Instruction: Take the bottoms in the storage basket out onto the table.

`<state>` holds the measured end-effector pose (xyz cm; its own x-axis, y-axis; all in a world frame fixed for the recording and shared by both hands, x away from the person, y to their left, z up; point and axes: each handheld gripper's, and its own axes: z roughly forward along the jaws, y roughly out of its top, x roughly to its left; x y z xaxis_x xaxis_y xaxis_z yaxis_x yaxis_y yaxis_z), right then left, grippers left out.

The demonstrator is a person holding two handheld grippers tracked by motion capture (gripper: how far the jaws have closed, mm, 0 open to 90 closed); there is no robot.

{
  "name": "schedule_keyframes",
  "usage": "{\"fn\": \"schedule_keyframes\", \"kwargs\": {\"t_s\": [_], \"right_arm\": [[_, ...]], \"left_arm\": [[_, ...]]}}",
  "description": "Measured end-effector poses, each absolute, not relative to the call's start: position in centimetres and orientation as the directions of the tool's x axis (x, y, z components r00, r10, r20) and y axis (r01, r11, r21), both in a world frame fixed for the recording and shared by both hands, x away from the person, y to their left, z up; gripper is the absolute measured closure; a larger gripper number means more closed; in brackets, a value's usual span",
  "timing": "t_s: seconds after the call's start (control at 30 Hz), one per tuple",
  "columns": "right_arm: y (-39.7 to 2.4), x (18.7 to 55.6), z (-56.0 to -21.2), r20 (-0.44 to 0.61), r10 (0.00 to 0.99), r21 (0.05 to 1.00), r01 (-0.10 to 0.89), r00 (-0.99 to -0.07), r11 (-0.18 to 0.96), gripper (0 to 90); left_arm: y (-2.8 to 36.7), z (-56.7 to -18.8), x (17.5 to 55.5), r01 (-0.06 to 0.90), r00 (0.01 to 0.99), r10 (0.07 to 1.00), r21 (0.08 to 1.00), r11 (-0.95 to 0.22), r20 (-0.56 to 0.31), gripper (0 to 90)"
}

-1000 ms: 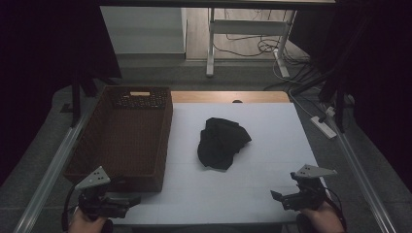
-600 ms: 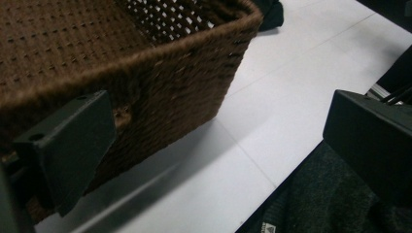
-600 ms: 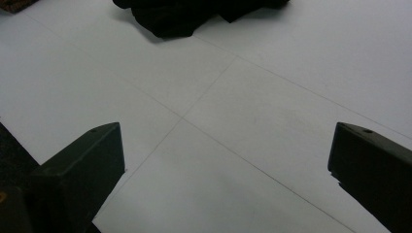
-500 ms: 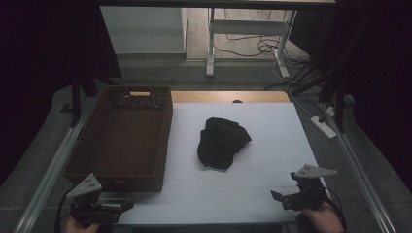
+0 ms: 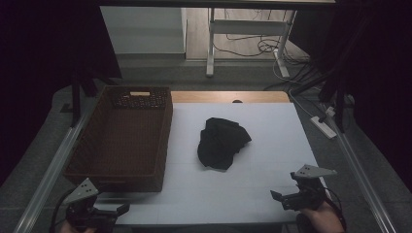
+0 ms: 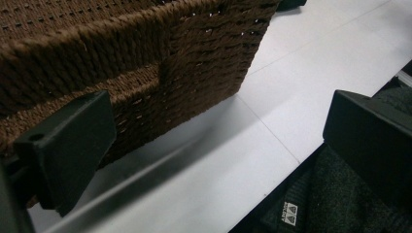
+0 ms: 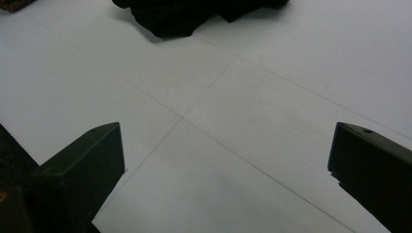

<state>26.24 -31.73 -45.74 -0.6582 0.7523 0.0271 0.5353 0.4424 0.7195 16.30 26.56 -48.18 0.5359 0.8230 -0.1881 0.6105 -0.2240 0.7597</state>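
Observation:
A crumpled black cloth point(image 5: 221, 141) lies on the white table top point(image 5: 252, 184), a little right of centre. To its left stands an empty brown woven basket point(image 5: 121, 136). My left gripper point(image 5: 121, 211) hovers at the table's near left corner, just in front of the basket. In the left gripper view it point(image 6: 214, 141) is open, with the basket wall point(image 6: 145, 58) close ahead and nothing between the jaws. My right gripper point(image 5: 278, 199) is at the near right edge. In the right gripper view it point(image 7: 226, 141) is open over bare table, with the cloth point(image 7: 194, 12) farther ahead.
A wooden strip point(image 5: 228, 97) runs along the table's far edge. Metal rails point(image 5: 48, 170) flank both sides. A power strip point(image 5: 323, 126) and cables lie on the floor at right. Dark clothing with a label point(image 6: 301, 208) shows below the table edge.
My left gripper has drifted left and back toward the person, ending at the near left corner. The right gripper and the cloth have stayed put.

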Motion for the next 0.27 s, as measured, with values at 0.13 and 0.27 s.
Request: {"fn": "schedule_keyframes", "kwargs": {"t_s": [0.13,0.27], "right_arm": [[-31.68,26.25,-45.73,0.028,0.753,0.718,0.537,-0.658,0.442,0.3],[-31.61,26.27,-45.76,0.025,0.752,0.714,0.538,-0.659,0.448,0.3]], "left_arm": [[26.55,-48.26,16.32,0.626,0.525,0.831,0.744,-0.233,-0.182,0.0],[26.56,-48.25,16.42,0.629,0.526,0.829,0.743,-0.227,-0.192,0.0]]}}
